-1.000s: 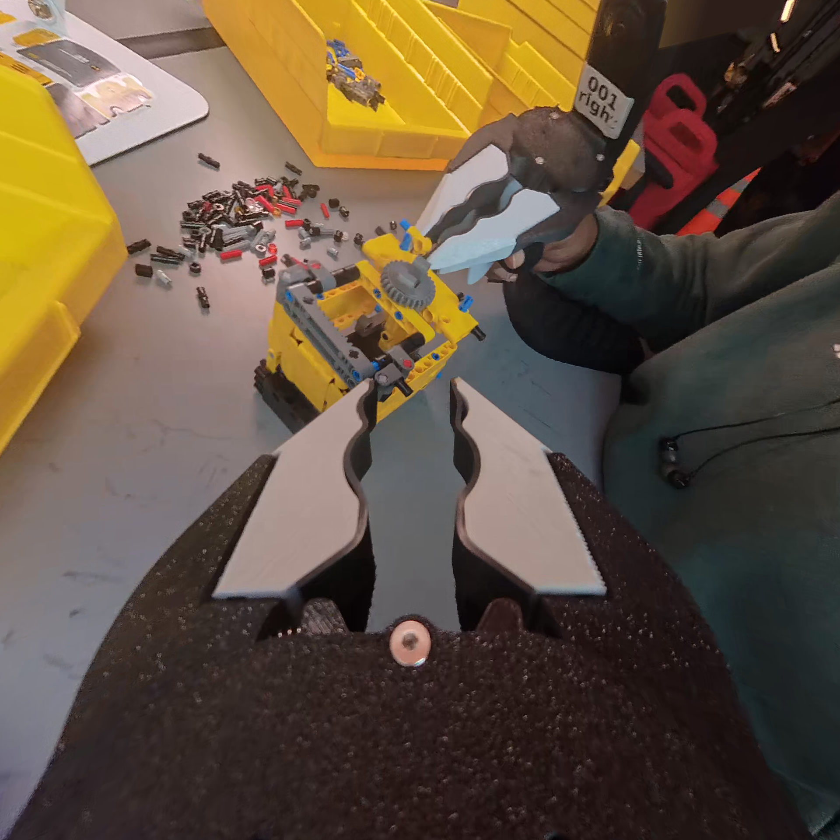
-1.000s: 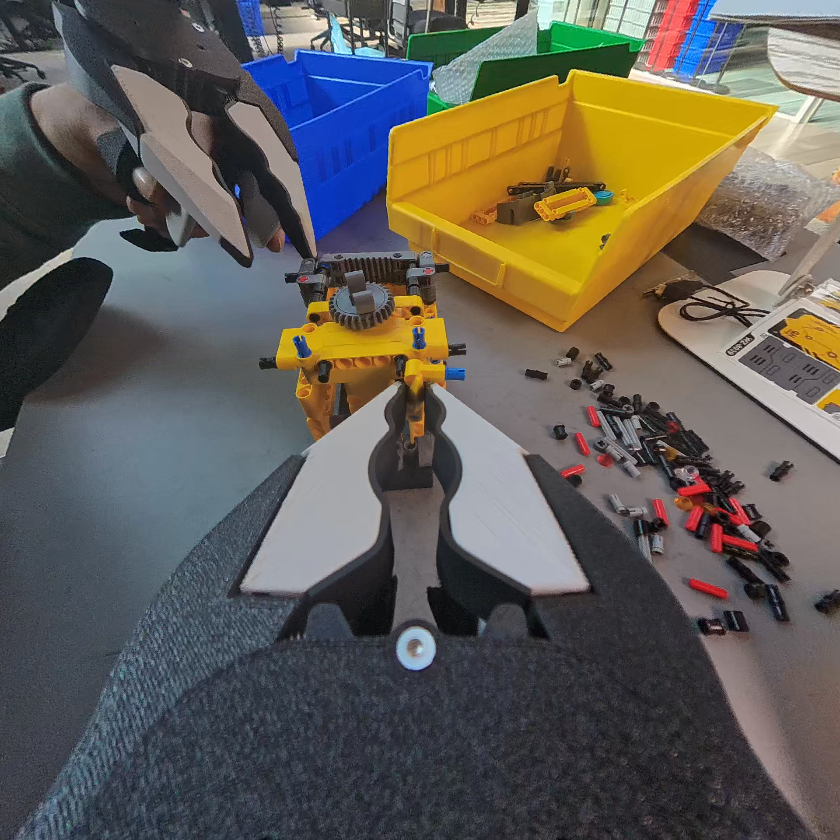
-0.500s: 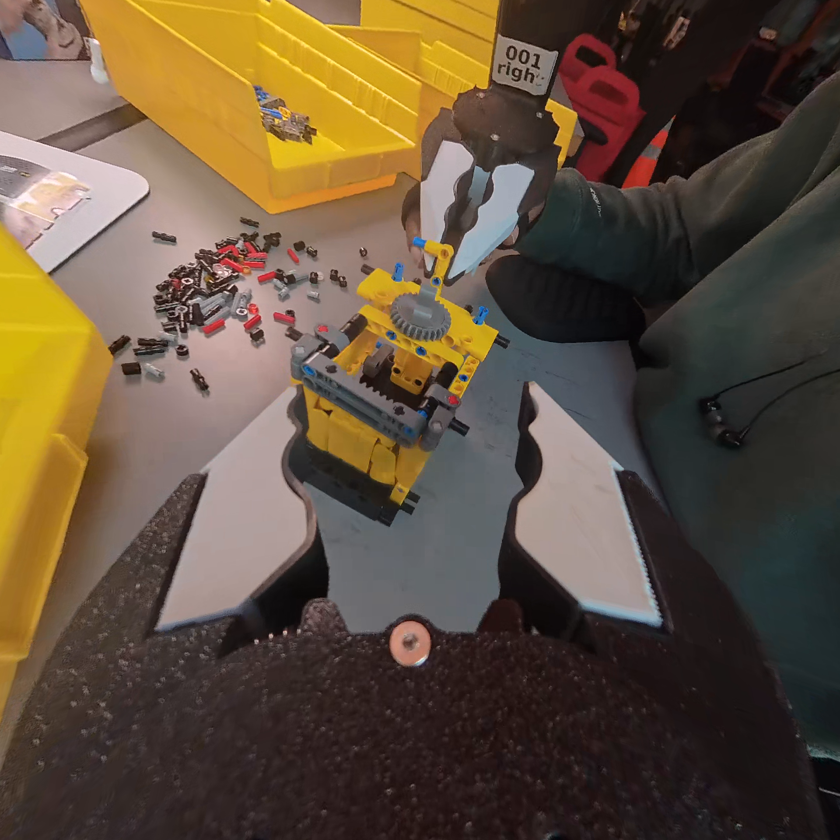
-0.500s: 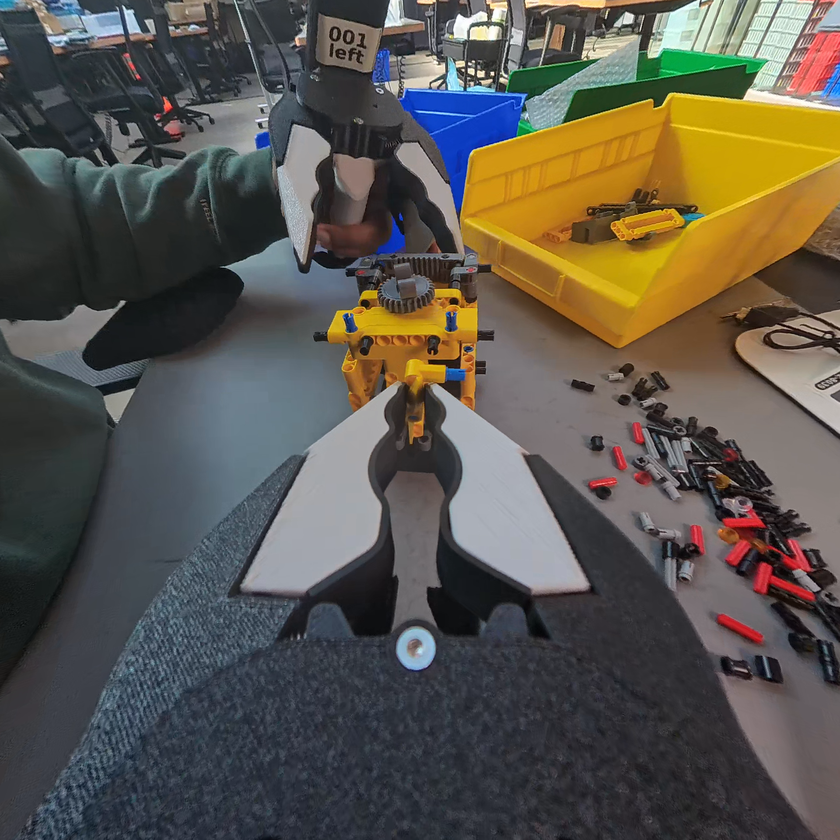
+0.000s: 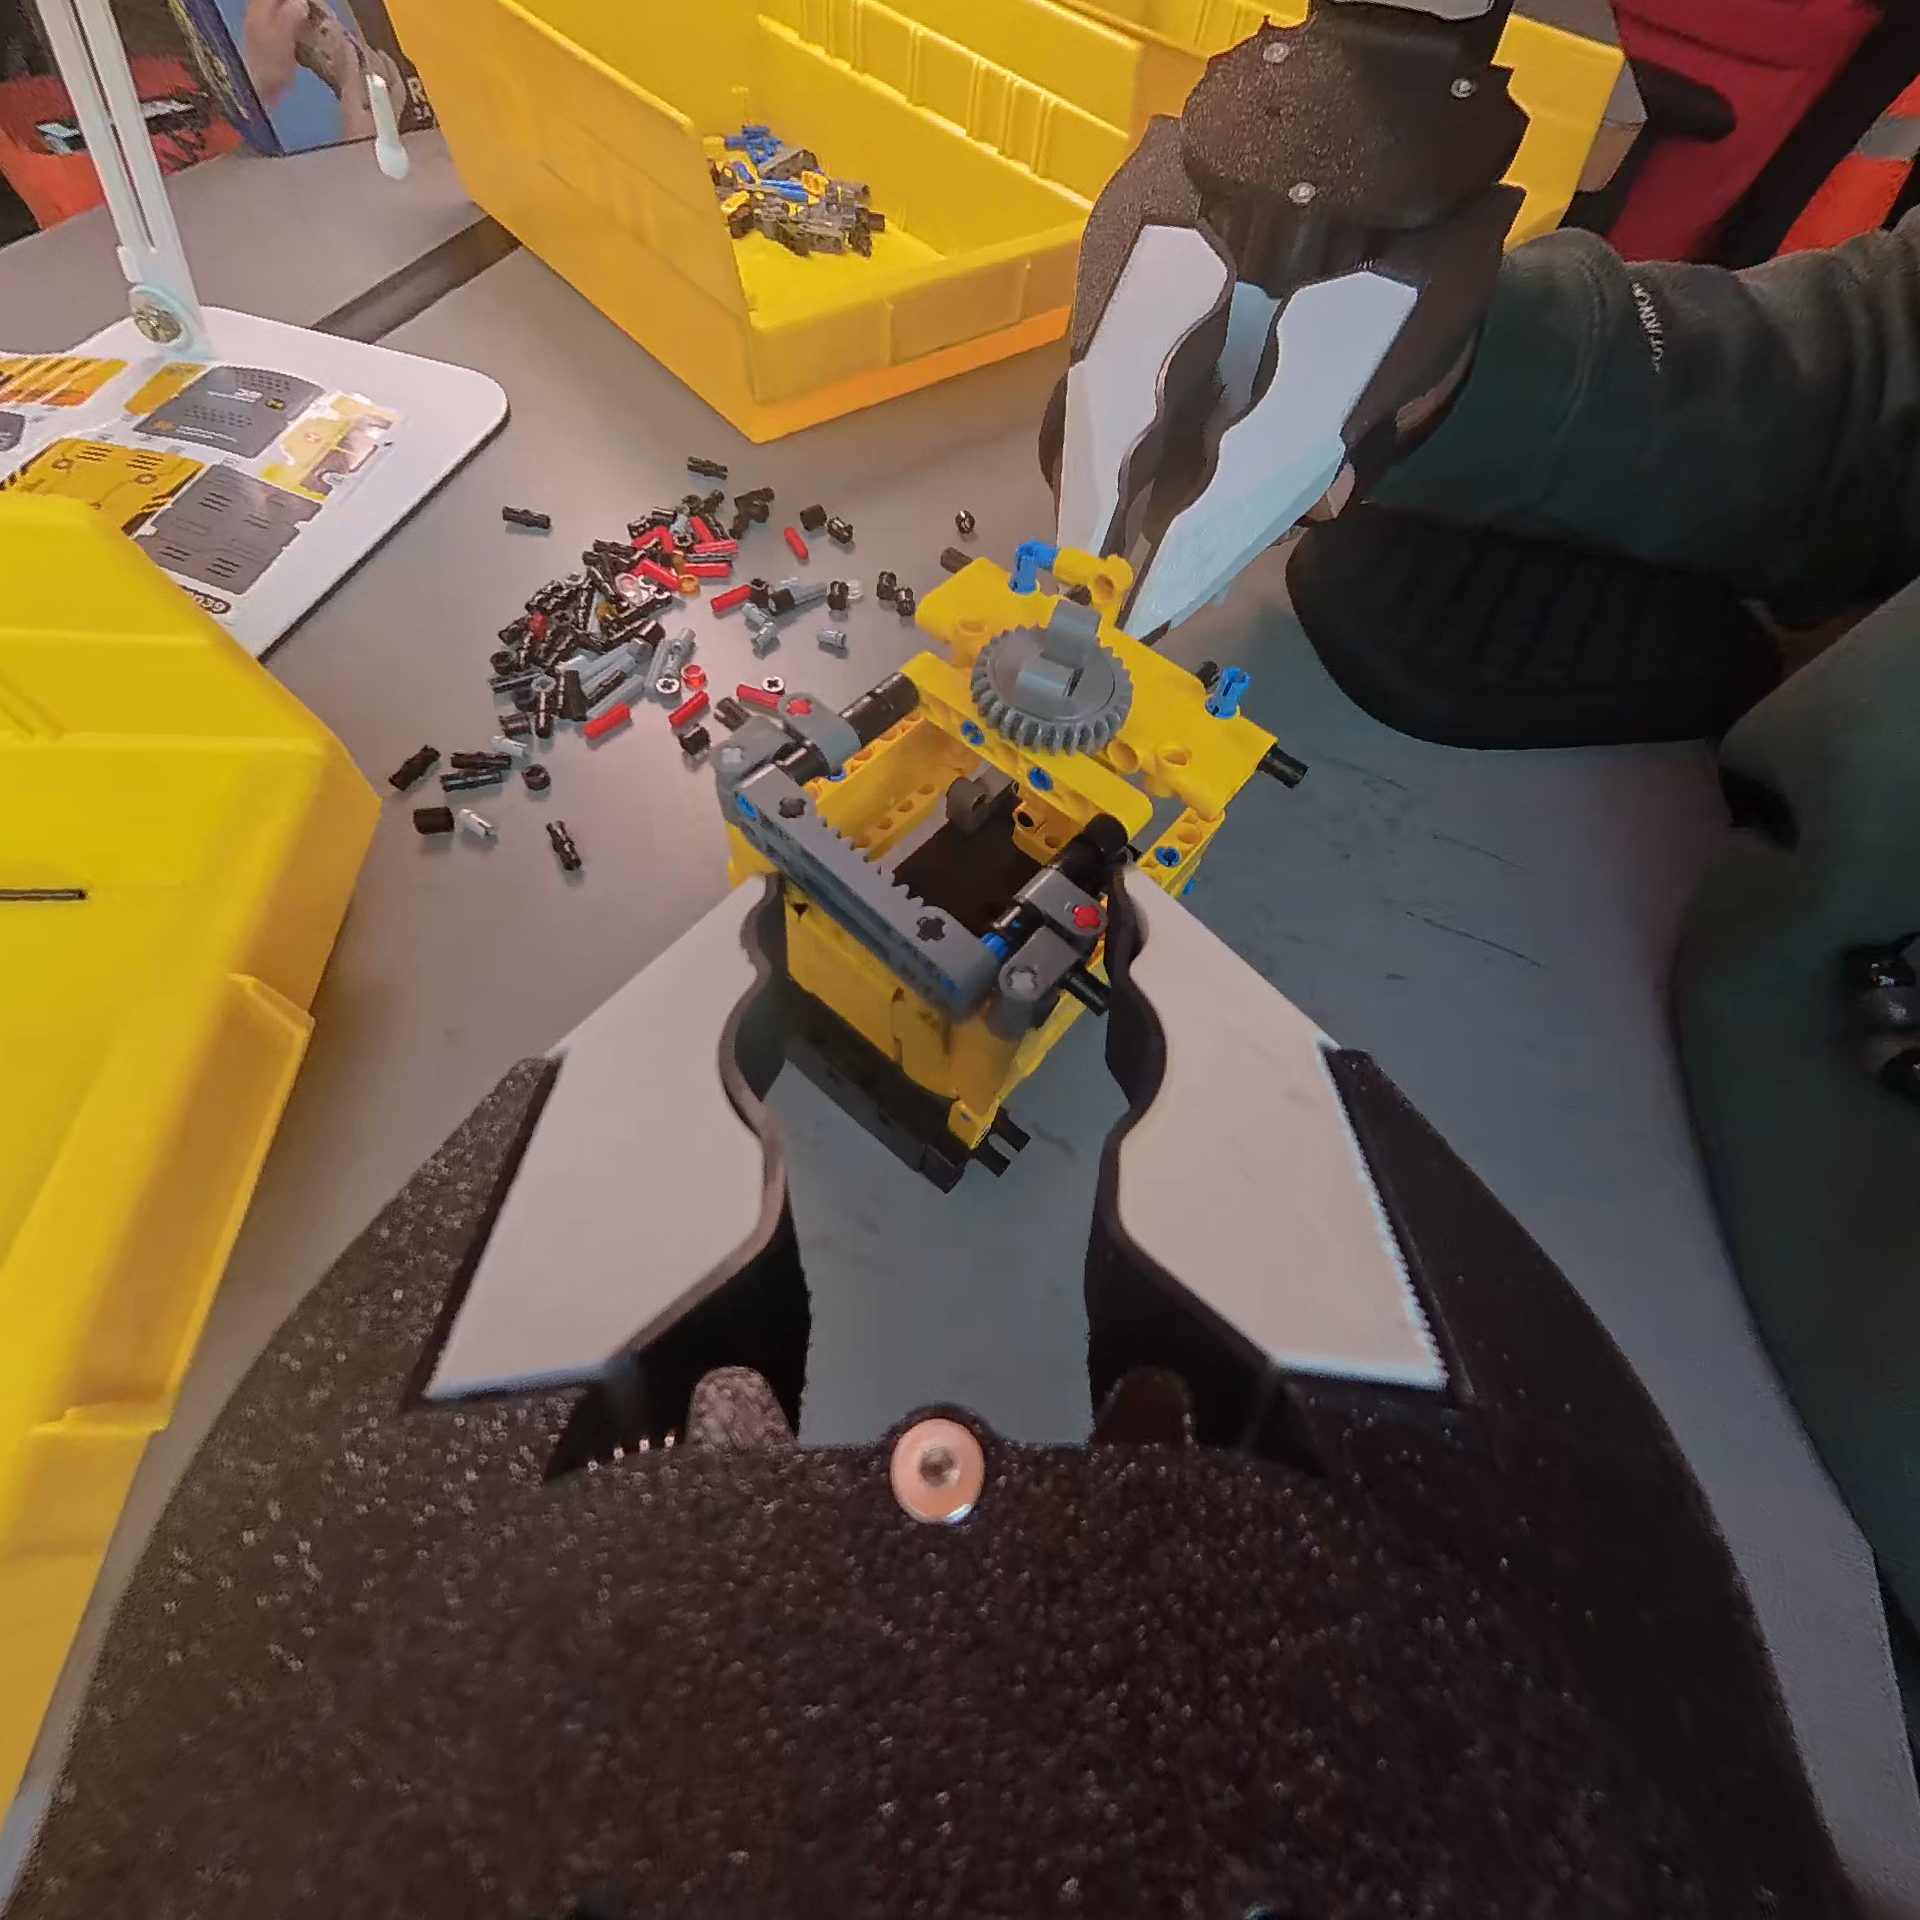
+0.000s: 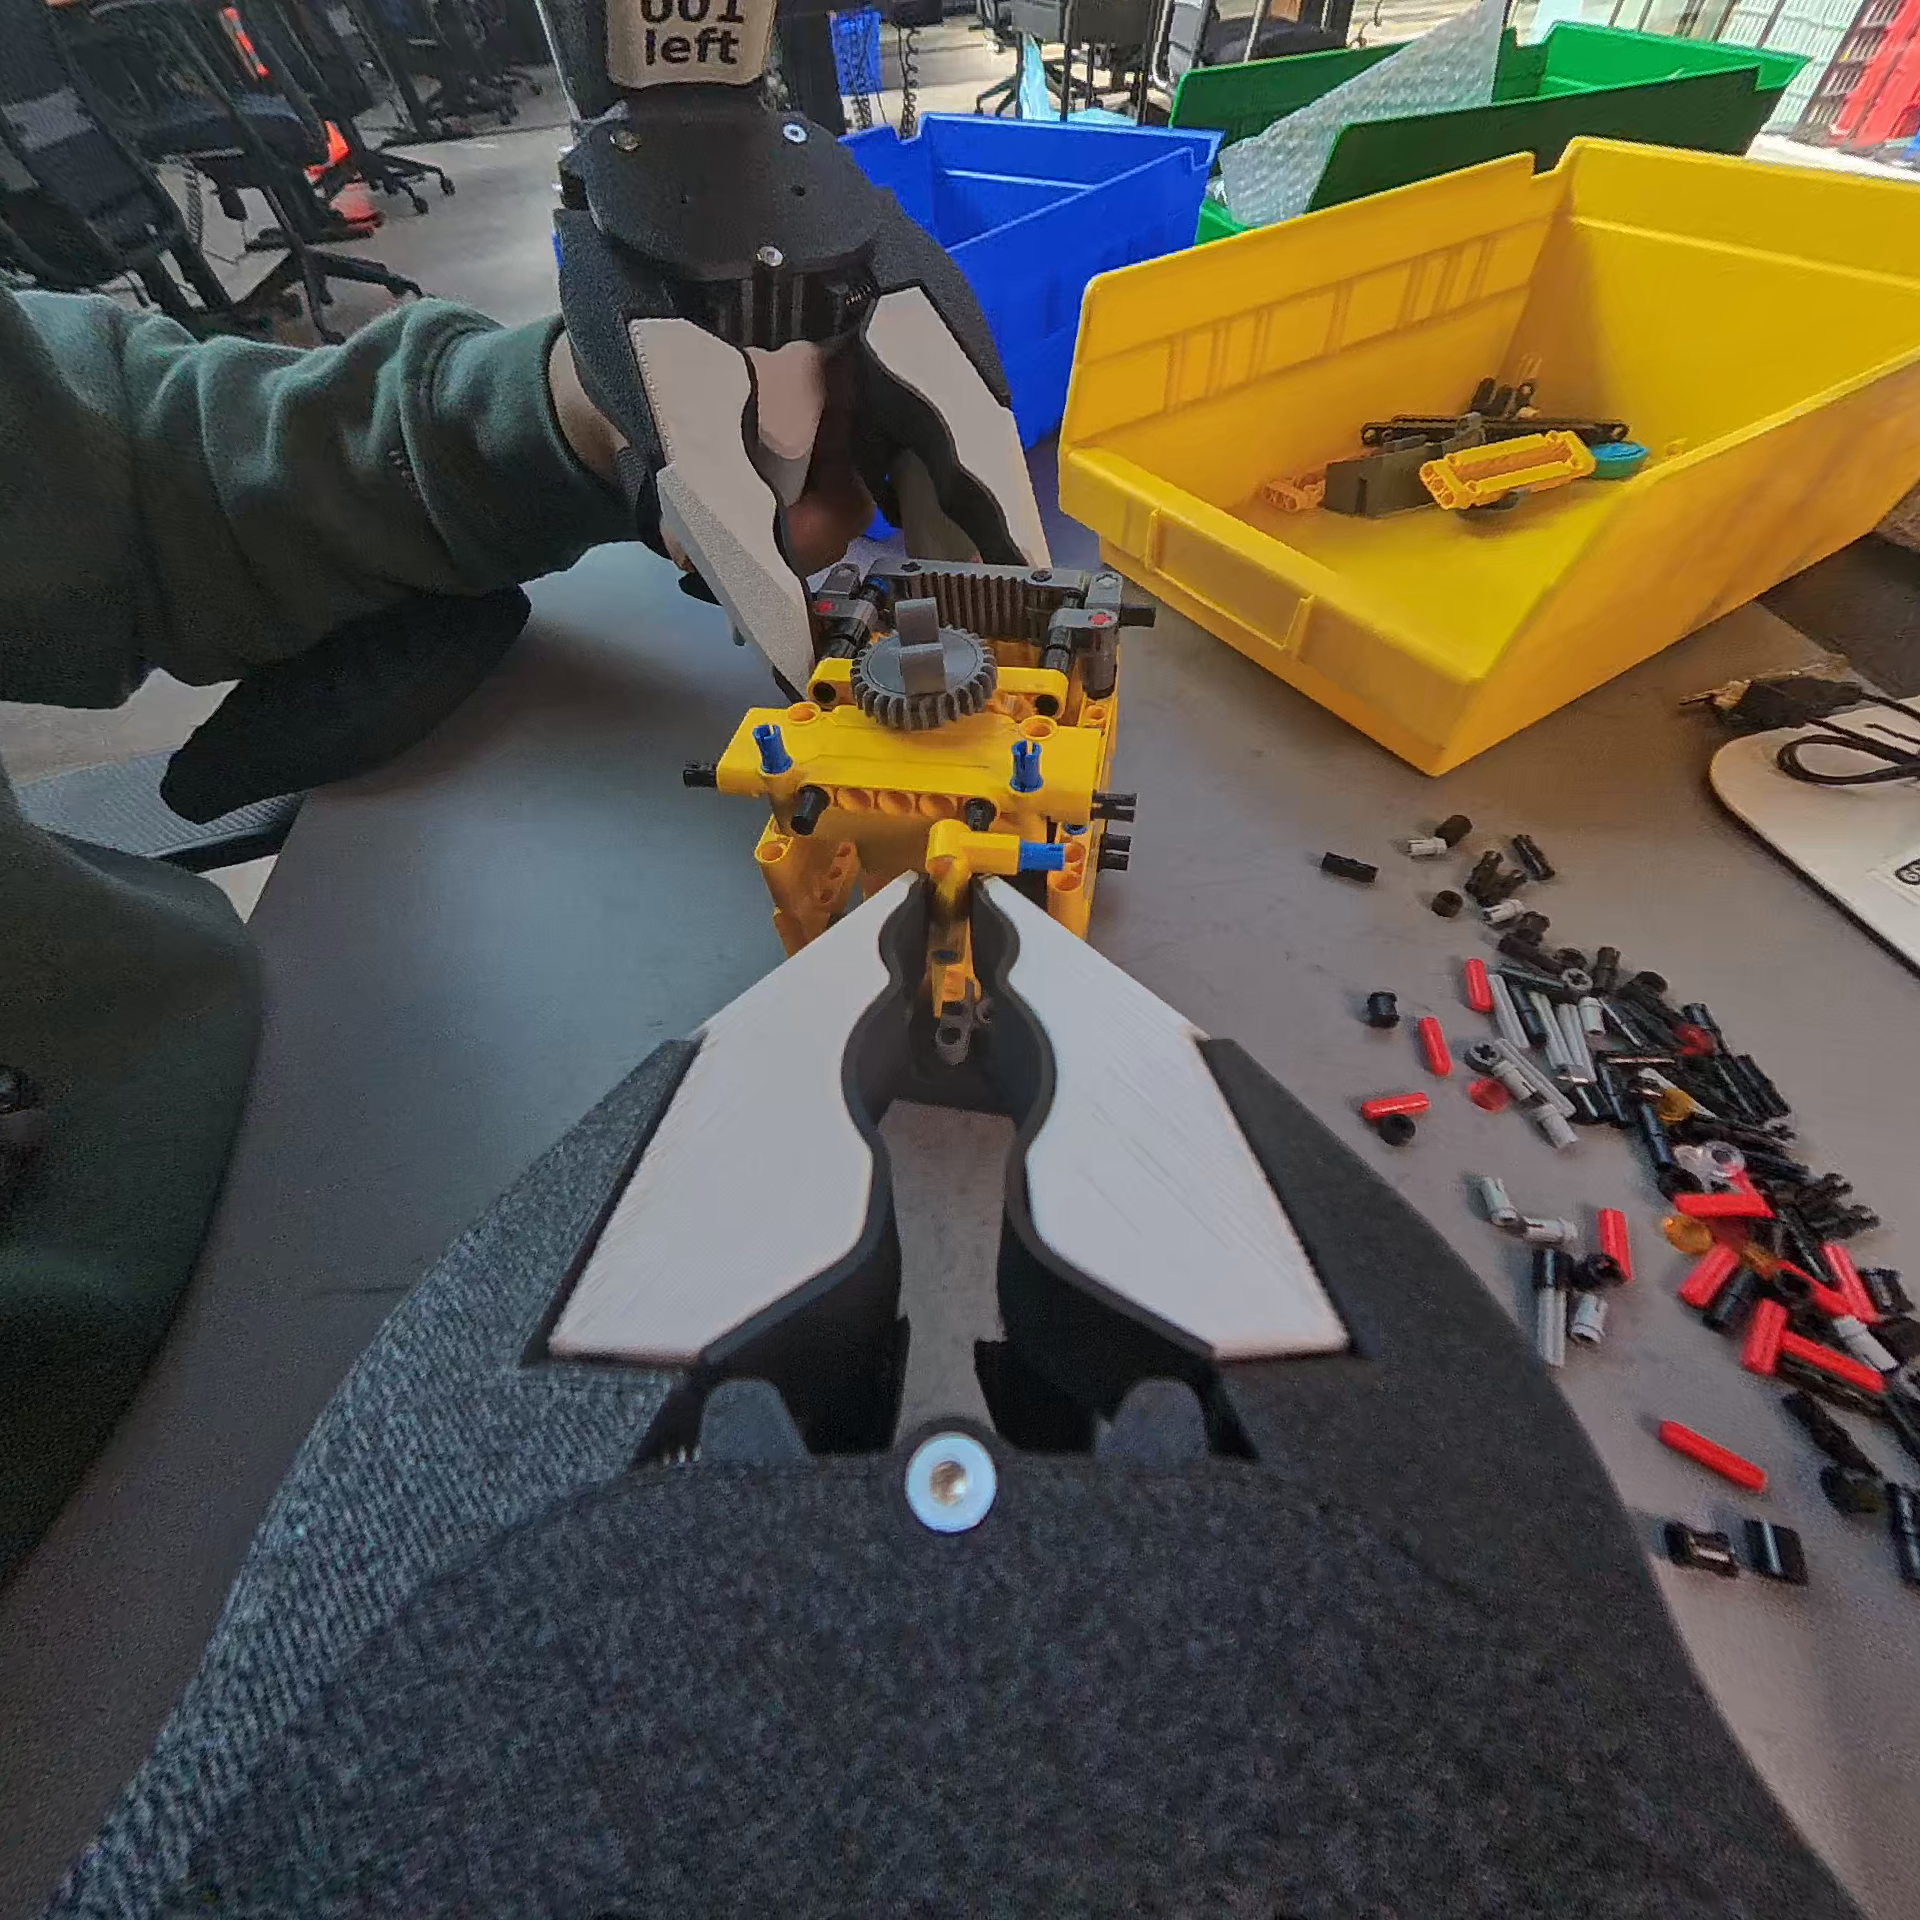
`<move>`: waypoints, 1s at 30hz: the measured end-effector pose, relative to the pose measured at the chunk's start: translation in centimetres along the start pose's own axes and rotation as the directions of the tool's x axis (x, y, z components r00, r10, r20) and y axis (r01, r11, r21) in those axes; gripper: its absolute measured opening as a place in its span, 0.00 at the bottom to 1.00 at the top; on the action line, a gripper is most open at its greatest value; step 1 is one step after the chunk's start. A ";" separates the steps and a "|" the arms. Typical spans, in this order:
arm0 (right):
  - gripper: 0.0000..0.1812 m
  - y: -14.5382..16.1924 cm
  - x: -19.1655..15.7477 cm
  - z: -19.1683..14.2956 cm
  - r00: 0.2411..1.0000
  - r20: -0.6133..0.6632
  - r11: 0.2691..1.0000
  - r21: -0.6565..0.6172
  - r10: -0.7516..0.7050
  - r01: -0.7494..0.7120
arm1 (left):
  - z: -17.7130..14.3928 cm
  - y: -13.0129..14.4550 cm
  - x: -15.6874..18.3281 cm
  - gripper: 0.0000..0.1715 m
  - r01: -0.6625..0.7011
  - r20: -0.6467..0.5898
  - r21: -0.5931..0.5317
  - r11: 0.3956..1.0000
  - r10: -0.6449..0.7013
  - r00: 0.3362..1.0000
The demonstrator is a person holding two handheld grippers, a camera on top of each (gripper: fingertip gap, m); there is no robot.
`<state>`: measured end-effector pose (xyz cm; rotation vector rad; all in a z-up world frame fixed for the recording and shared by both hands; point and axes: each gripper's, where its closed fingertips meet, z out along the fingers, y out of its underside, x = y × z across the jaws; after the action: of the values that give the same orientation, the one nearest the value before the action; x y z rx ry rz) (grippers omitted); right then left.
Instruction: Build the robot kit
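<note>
grey tabletop [image 5: 312, 1039] in a wide office room carries everything: yellow bins [image 6: 1558, 343] at the edges, a blue bin [image 6: 1039, 218] and a green one [image 6: 1558, 114] farther back, an instruction sheet [image 5: 208, 436] on a white board, and a loose scatter of small pins [image 5: 623, 644] in black, red and grey kept within reach beside the build. at the middle stands a yellow brick model [image 5: 977, 831], upright on its dark base, with a grey gear [image 5: 1049, 691] lying flat on top and a toothed grey rack [image 5: 862, 883] across the near edge in the left wrist view. the left gripper [image 5: 940, 909] has its fingers spread around that rack end of the model, tips at or just beside its two sides; whether they press it cannot be told, but the placing reads as bracing the body so it does not slide. the right gripper [image 6: 945, 894] is clenched on a small yellow connector piece [image 6: 961, 862] with a blue pin, held right against the model's opposite face, just below the yellow beam under the gear; whether the piece is already seated cannot be told. holding from opposite ends likely lets one gripper resist the other's push. green sleeves [image 6: 312, 468] reach in from the person's side.
</note>
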<state>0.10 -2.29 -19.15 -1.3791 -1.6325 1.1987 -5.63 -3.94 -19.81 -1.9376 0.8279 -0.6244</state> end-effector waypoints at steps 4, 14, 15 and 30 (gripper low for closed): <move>0.03 0.0 0.1 0.0 1.000 -0.004 1.000 -0.021 0.020 -0.020 | 0.0 0.0 0.1 0.35 -0.015 0.032 -0.003 1.000 0.015 0.999; 0.03 0.3 0.3 0.0 1.000 -0.027 0.994 -0.108 -0.004 0.001 | 0.1 -0.1 0.0 0.35 0.018 0.037 0.039 0.999 -0.020 0.999; 0.03 0.4 0.3 0.1 0.999 -0.031 0.994 -0.113 -0.010 0.007 | 0.1 -0.1 0.0 0.35 0.021 0.037 0.042 0.999 -0.022 0.999; 0.03 0.3 0.9 0.2 0.993 -0.096 0.980 -0.194 -0.064 0.045 | 0.0 -0.1 0.0 0.35 0.032 0.047 0.045 0.998 -0.034 0.998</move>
<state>-0.15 -1.48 -19.52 -1.4777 -1.7369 0.9437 -5.60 -3.91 -19.76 -1.9222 0.7478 -0.6090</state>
